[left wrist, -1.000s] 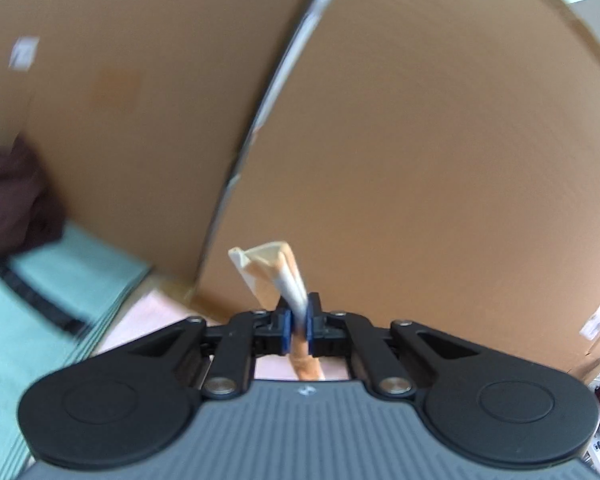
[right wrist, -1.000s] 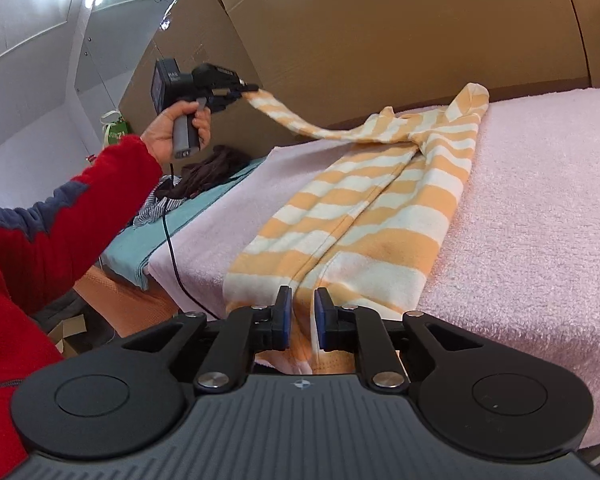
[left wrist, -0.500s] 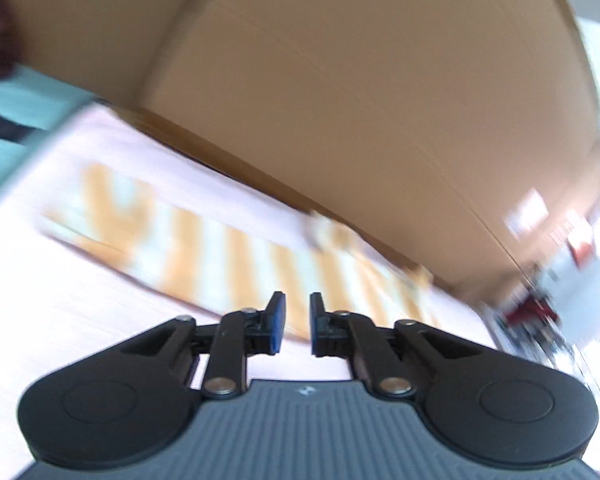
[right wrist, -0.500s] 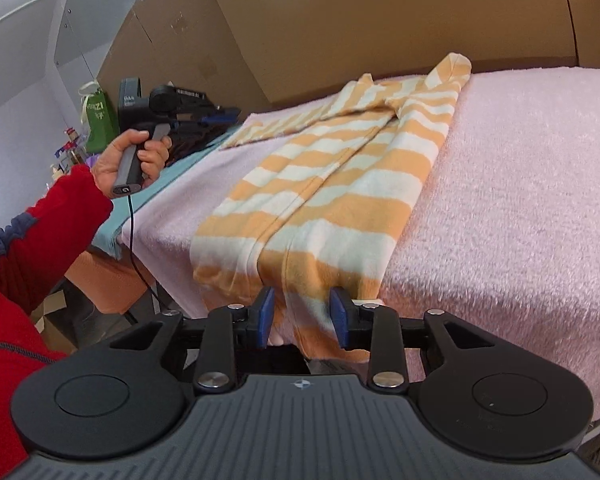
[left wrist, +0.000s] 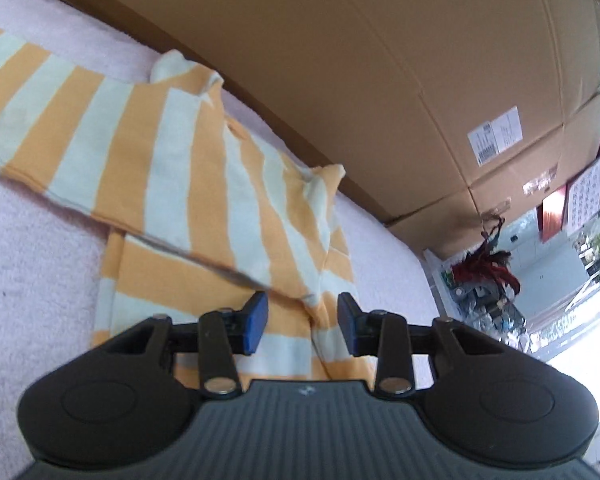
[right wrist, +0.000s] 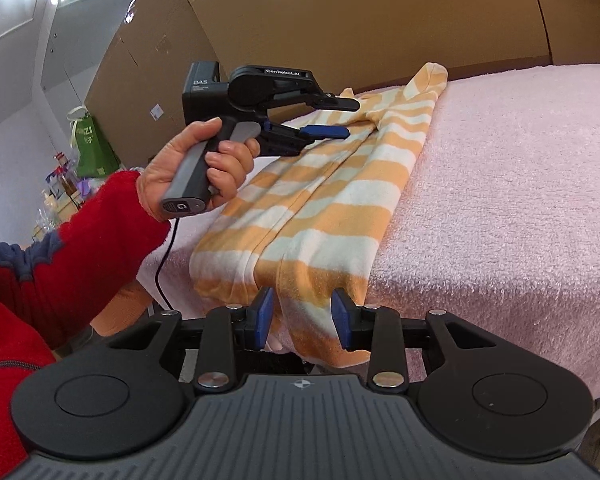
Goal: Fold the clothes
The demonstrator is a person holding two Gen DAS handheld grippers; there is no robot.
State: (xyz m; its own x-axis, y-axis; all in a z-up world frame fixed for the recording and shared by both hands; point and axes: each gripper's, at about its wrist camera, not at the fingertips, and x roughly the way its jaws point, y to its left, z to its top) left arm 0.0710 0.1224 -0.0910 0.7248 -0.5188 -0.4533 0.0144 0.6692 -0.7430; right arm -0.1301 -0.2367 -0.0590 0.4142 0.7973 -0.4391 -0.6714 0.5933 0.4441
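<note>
Left hand-held gripper [right wrist: 342, 118] above striped garment [right wrist: 332, 196]

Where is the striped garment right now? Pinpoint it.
The striped garment lies lengthwise on the pink towel, near its left edge, cardboard boxes behind.

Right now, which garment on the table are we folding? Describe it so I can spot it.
Find the pink towel-covered table in front of the cardboard boxes. The striped top lies lengthwise on it, its hem hanging over the near edge. It is the only orange-and-white thing there.
</note>
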